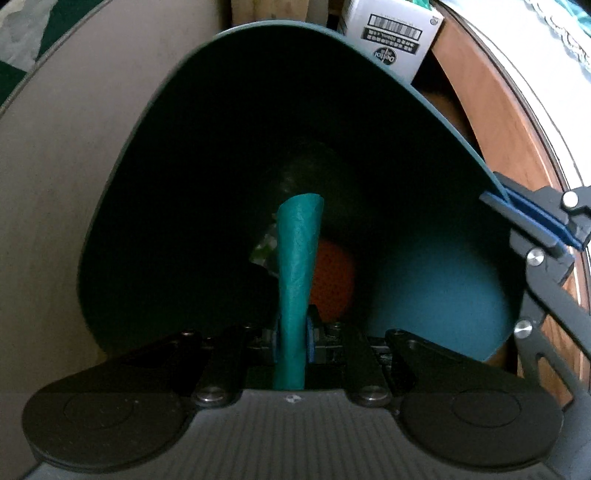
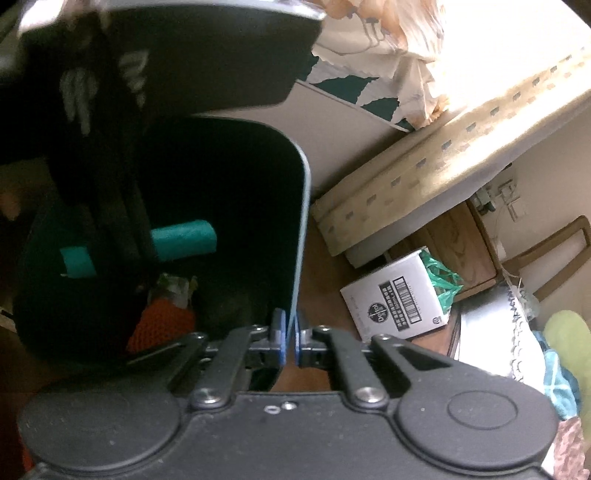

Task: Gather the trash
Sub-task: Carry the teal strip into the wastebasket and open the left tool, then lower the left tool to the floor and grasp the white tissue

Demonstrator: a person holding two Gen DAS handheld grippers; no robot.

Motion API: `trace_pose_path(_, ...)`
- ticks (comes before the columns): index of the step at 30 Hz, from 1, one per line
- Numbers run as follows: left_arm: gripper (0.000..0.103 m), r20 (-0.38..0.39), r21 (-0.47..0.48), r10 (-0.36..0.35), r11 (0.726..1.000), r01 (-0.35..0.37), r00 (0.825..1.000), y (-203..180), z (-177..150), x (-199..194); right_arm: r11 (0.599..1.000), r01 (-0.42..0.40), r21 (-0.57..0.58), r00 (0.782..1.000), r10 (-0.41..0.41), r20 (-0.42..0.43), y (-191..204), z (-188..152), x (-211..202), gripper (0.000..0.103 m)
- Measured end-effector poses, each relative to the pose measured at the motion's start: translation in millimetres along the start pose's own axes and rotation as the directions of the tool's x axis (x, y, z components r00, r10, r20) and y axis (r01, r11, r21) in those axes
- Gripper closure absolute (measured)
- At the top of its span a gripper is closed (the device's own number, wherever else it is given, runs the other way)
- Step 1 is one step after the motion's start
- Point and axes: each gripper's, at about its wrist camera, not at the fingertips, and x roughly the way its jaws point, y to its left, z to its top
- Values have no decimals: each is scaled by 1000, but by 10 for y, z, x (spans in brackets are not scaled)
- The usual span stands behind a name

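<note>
A dark teal trash bin [image 1: 229, 122] fills the left wrist view; I look down into it. My left gripper [image 1: 291, 338] is shut on a teal paper roll [image 1: 297, 254] and holds it inside the bin's mouth. An orange mesh item [image 1: 332, 284] and a crumpled wrapper [image 1: 264, 247] lie at the bin's bottom. My right gripper [image 1: 532, 221] is shut on the bin's rim at the right. In the right wrist view the right gripper [image 2: 290, 336] pinches the bin rim [image 2: 304, 206], and the left gripper body [image 2: 110, 177] holds the teal roll [image 2: 183, 240] over the orange item [image 2: 162, 325].
A white cardboard box [image 2: 402, 299] with a green bag [image 2: 441, 280] stands on the wood floor beside the bin; it also shows in the left wrist view [image 1: 395, 33]. A bed with a patterned mattress [image 2: 443, 147] lies beyond. A pale wall panel [image 1: 55, 184] is to the bin's left.
</note>
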Motion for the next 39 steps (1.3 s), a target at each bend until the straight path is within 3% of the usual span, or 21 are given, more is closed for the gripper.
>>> trace_pose_path(2, 83, -2, -2, -13, 1000, 13, 1000, -8, 3, 17, 1000, -8, 2, 1000, 8, 4, 1, 0, -14, 101)
trace_pose_path(5, 60, 2, -6, -25, 1000, 25, 1000, -22, 4, 26, 1000, -5, -16, 1000, 5, 12, 31, -4, -21, 100)
trace_pose_path(7, 39, 20, -5, -33, 999, 33, 999, -23, -1, 7, 1000, 3, -22, 1000, -3, 16, 37, -4, 1, 97)
trace_pose_path(9, 40, 17, -3, -68, 998, 68, 998, -23, -6, -3, 1000, 3, -20, 1000, -2, 21, 20, -8, 19, 96)
trace_pose_path(13, 40, 14, 29, -57, 998, 57, 998, -95, -34, -21, 1000, 0, -4, 1000, 0, 14, -24, 7, 49, 95)
trace_pose_path(18, 40, 15, -14, -132, 991, 132, 991, -3, 23, -124, 1000, 2, 20, 1000, -2, 5, -112, 6, 115, 95)
trace_pose_path(31, 39, 111, -45, -277, 958, 283, 955, 207, 53, -637, 991, 53, 121, 995, -42, -90, -511, -16, 568, 94)
trace_pose_path(39, 39, 194, -120, -225, 960, 251, 955, 522, -22, -912, 970, 47, 237, 988, -9, -156, -858, -124, 913, 96)
